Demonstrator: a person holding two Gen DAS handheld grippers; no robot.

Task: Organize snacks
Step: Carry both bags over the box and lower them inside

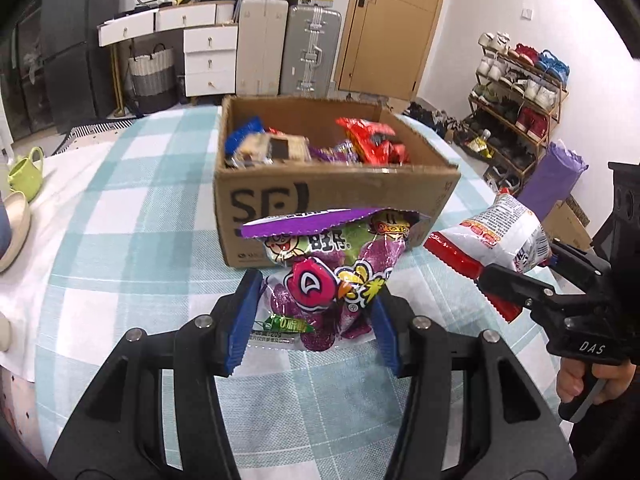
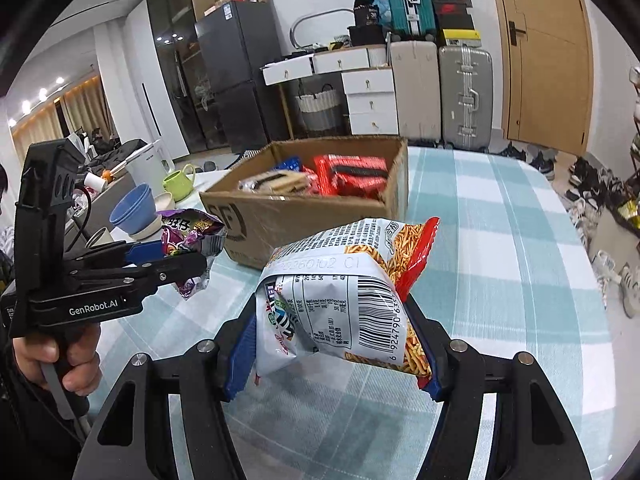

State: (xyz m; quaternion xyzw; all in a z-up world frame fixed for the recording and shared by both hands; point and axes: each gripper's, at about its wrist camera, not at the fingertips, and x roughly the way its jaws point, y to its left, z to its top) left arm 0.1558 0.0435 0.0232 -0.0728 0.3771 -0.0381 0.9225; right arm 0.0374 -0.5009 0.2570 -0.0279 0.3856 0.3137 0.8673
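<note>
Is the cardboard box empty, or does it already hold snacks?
Partly filled. The open-topped cardboard box already holds several packets, among them red packets and a blue packet, below its rim.

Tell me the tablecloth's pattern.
Tablecloth: pale teal and white check, clearest in the right wrist view.

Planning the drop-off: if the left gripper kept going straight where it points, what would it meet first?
Probably the near wall of the cardboard box, directly ahead of the left gripper and its purple snack bag; depth is uncertain.
</note>
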